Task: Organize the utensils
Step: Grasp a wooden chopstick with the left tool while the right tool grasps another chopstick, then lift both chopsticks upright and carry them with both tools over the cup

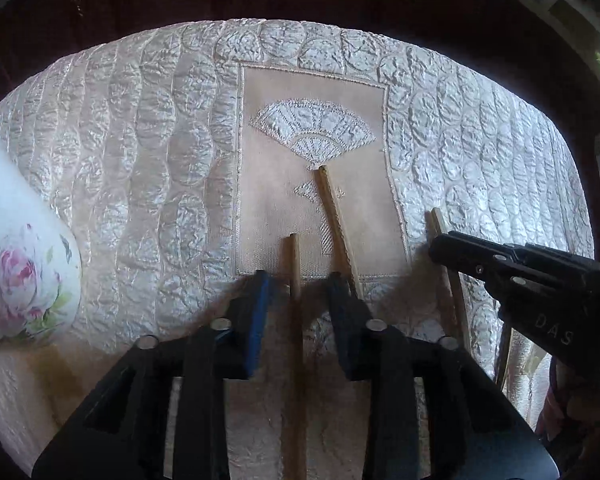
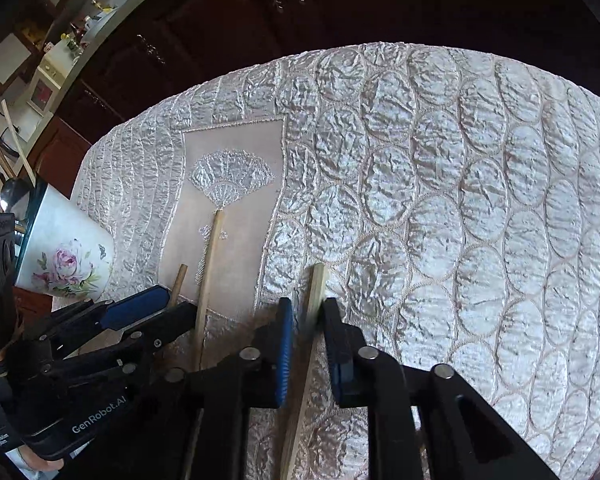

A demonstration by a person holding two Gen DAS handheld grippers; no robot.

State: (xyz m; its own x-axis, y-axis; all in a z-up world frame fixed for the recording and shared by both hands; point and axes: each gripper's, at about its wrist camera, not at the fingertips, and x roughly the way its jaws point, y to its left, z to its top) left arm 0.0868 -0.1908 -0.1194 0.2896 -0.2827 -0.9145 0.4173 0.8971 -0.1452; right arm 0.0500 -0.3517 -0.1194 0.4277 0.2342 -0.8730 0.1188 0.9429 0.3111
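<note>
My left gripper (image 1: 296,280) is shut on a thin round wooden stick (image 1: 294,256) that pokes out past its blue pads. From the right wrist view the same gripper (image 2: 180,302) shows side-on, with the round stick (image 2: 180,278) between its fingers. My right gripper (image 2: 306,306) is shut on a flat pale wooden stick (image 2: 318,280). In the left wrist view it (image 1: 434,246) comes in from the right with that flat stick (image 1: 436,220). A third, longer stick (image 1: 332,208) (image 2: 212,256) lies loose on the beige panel between the two.
A white cup with a pink rose (image 1: 28,280) (image 2: 64,256) stands at the left; a spoon and sticks rise from it (image 2: 16,196). A quilted cream tablecloth (image 2: 440,200) covers the table. Dark wooden cabinets (image 2: 228,20) stand behind the far edge.
</note>
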